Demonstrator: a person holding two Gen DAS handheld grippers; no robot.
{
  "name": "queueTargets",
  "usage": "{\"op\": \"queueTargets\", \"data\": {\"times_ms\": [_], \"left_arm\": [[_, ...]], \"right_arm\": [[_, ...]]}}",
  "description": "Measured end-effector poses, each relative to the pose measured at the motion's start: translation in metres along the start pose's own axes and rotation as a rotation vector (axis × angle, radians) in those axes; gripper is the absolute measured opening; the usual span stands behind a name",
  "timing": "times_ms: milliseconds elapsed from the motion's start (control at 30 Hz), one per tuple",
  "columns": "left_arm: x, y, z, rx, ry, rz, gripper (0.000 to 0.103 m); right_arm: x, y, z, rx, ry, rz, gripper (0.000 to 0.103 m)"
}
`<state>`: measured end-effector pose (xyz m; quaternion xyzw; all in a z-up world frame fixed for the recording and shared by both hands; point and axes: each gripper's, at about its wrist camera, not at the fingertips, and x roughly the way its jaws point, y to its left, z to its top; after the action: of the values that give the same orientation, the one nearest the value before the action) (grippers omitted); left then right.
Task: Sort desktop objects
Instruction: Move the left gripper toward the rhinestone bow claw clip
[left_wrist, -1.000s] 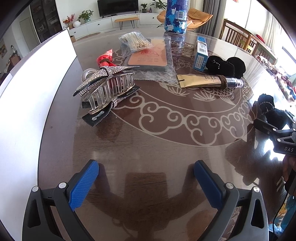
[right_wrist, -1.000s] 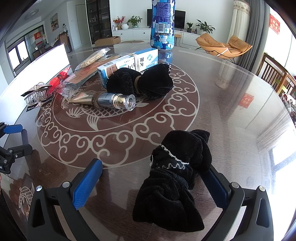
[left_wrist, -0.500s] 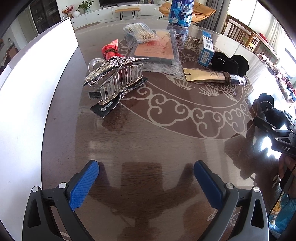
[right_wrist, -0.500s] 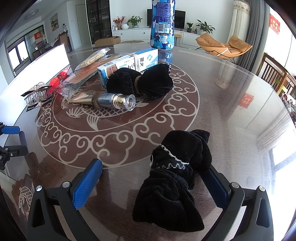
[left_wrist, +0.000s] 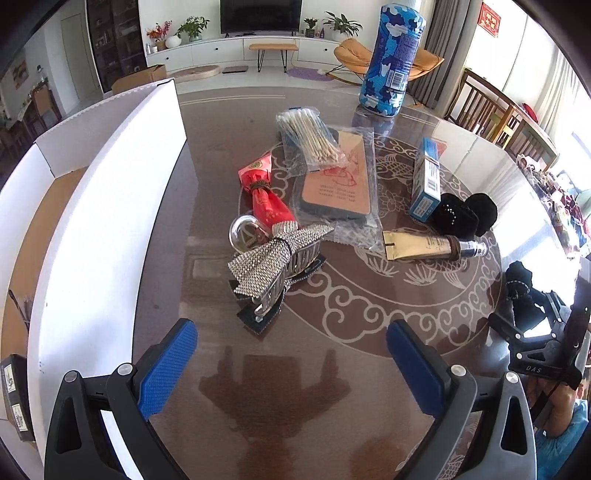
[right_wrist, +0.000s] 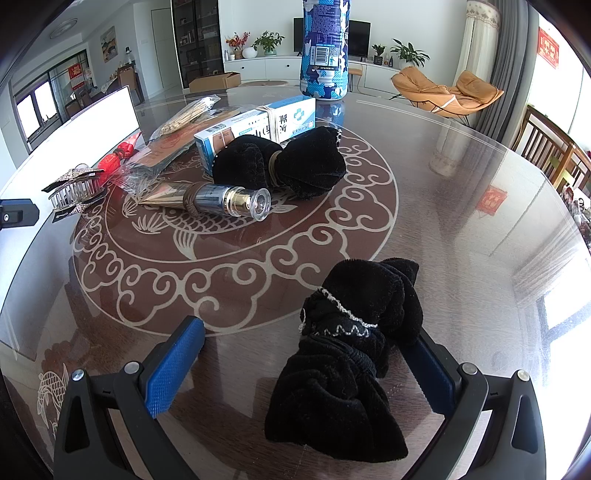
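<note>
Black velvet bow lies lengthwise between the right gripper's wide jaws (touching only the right pad), nothing gripped.

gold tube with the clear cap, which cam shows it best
The right wrist view: the gold tube lies close, cap facing the camera. The left wrist view shows it smaller, side-on, farther off.

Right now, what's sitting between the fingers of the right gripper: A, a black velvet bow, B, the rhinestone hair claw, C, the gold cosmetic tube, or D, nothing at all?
A: in the right wrist view a black velvet bow lies on the table between the open fingers of the right gripper, resting against its right finger; the gold cosmetic tube lies farther off.
</note>
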<state>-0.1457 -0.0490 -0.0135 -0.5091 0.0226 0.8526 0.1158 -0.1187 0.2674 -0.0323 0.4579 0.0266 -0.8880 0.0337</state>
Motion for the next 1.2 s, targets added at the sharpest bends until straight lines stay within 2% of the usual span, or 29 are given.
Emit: {"op": "queueTargets", "data": {"times_ms": [333,467,633,700,933,1200], "left_arm": [[-0.005,0.023,0.053,-0.092,-0.071,0.036,0.103],[0.011,0.025,0.063,-0.11,-0.06,0.044,0.103],[0.036,0.019,0.06,-0.083,-0.02,0.055,0.103],[0.043,0.018,0.056,-0.08,-0.003,0.03,0.103],[0.047,0.015,0.049,-0.04,0.021,-0.026,0.103],[0.061,0.014,0.044,0.012,0.058,-0.03,0.103]], "right_arm": [[0.0,0.0,0.0,0.0,0.0,0.0,0.103],[0.0,0.0,0.0,0.0,0.0,0.0,0.103],[0.0,0.0,0.0,0.0,0.0,0.0,0.103],[0.0,0.0,0.0,0.0,0.0,0.0,0.103],[0.0,0.0,0.0,0.0,0.0,0.0,0.103],[0.0,0.0,0.0,0.0,0.0,0.0,0.103]]}}
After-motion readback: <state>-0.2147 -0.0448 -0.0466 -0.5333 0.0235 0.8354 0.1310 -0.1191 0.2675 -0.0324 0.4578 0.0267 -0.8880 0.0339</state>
